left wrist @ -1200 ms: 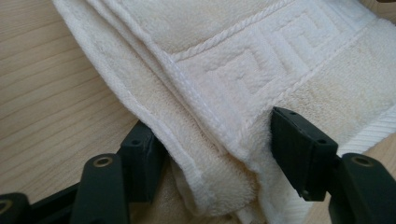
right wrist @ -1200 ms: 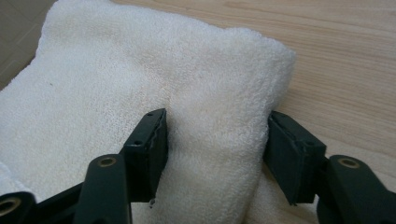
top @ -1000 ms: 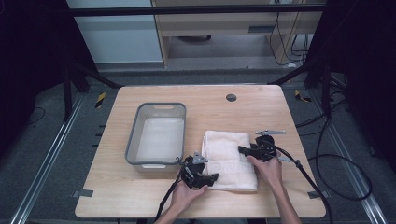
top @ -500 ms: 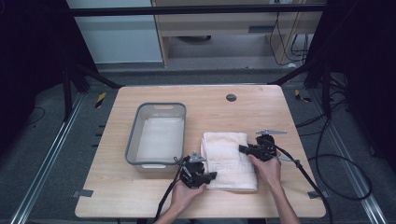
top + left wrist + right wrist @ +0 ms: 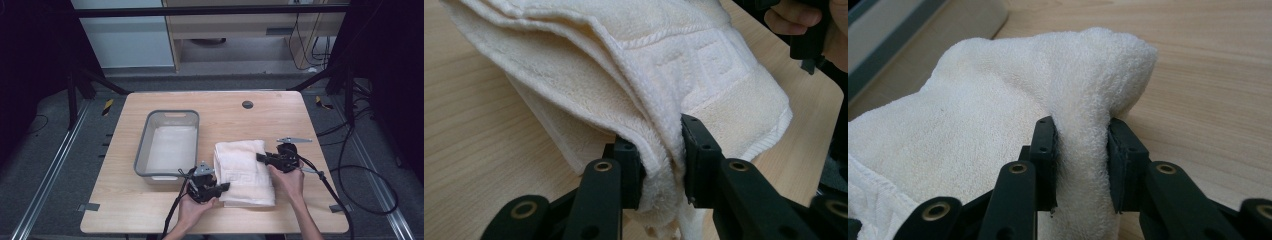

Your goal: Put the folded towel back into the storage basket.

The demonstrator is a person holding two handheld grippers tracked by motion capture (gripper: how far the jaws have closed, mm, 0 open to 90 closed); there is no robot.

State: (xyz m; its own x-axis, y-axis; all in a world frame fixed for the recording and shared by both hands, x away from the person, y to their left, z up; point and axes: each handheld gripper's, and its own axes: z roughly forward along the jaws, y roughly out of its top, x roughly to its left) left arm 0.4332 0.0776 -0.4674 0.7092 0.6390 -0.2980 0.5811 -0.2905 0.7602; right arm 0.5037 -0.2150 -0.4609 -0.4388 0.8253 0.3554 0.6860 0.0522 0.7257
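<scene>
Both grippers are clamped on the folded cream terry towel [image 5: 245, 172], which lies on the pale wooden table [image 5: 300, 115] just right of the grey plastic bin [image 5: 170, 145]. The left gripper [image 5: 223, 187] has just finished closing on the towel's near left corner, with several layers bunched between the pads [image 5: 631, 165]. The right gripper [image 5: 260, 157] has just closed too, pinching a fold on the towel's right edge; its pads [image 5: 1045, 150] bite well into the terry.

Looks like the start of a lift, probably toward the bin.

Tips for this step:
- Raise both hands together and level, or the folds slide apart.
- The left grip sits right at the hem; layers could peel out, so keep it tight and don't yank.
- Keep slight tension between the grippers so the middle doesn't sag onto the bin rim.
- Clear the bin's near wall before moving across.
</scene>
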